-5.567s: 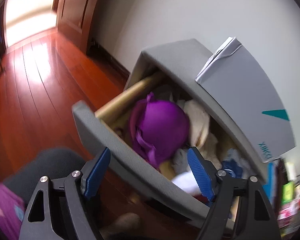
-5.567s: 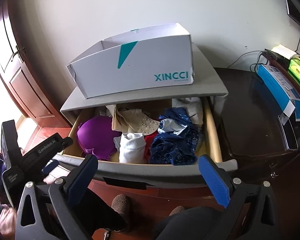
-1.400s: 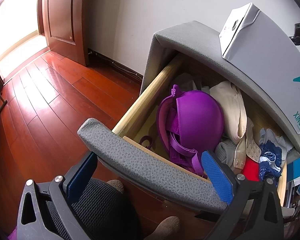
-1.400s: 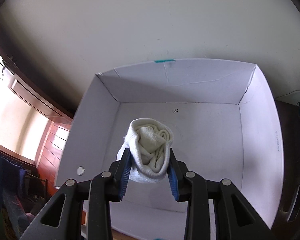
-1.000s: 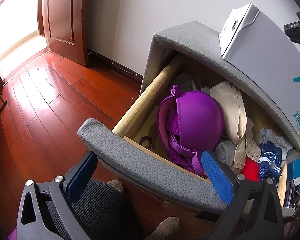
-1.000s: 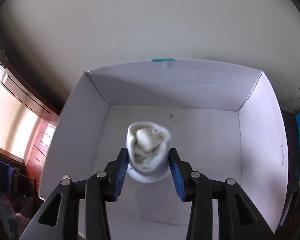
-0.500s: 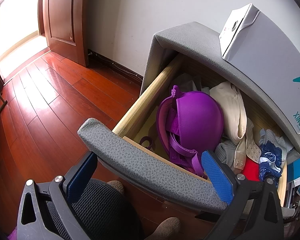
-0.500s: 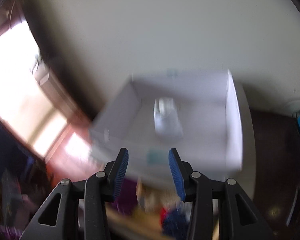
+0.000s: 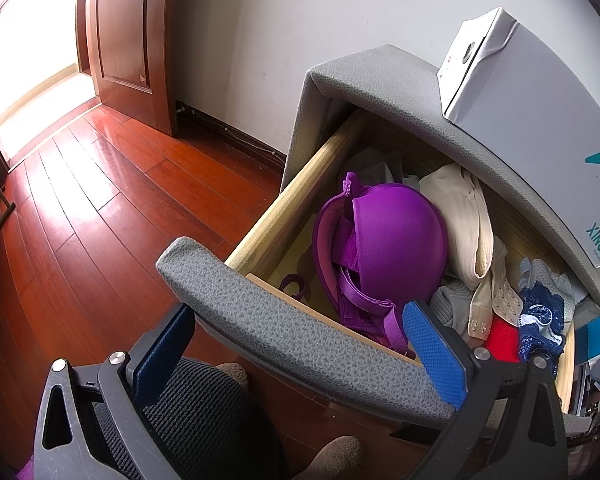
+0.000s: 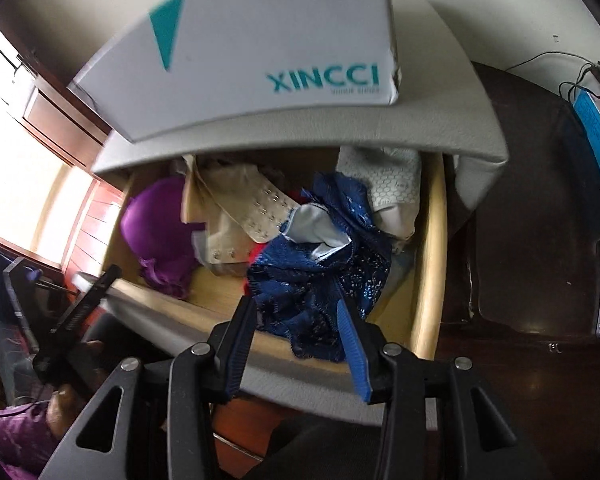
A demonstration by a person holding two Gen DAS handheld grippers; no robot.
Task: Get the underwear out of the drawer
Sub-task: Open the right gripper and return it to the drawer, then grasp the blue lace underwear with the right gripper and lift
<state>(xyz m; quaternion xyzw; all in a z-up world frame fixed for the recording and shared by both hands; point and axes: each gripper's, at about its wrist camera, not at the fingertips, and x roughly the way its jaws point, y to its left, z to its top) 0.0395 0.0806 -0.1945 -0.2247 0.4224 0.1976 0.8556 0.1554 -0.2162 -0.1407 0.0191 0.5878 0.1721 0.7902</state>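
The grey drawer (image 9: 292,336) stands pulled out, full of underwear. In the left wrist view a purple bra (image 9: 392,248) lies at its left end beside a beige bra (image 9: 464,216), with a red piece (image 9: 504,344) and a blue lace garment (image 9: 540,320) further right. My left gripper (image 9: 300,356) is open, its blue pads either side of the drawer front, gripping nothing. In the right wrist view my right gripper (image 10: 296,344) is open and empty, just above the blue lace garment (image 10: 320,272). The purple bra (image 10: 156,228) and beige bra (image 10: 236,208) lie to its left.
A white XINCCI box (image 10: 260,52) sits on the grey cabinet top (image 10: 420,120); its inside is hidden. A dark desk (image 10: 540,200) with a blue carton (image 10: 596,128) stands to the right. Red wood floor (image 9: 80,200) and a door (image 9: 124,40) are left. A person's knee (image 9: 188,420) is below.
The right gripper let the white rolled cloth go into the box, then swung back and down to hover over the drawer. The left gripper has not moved.
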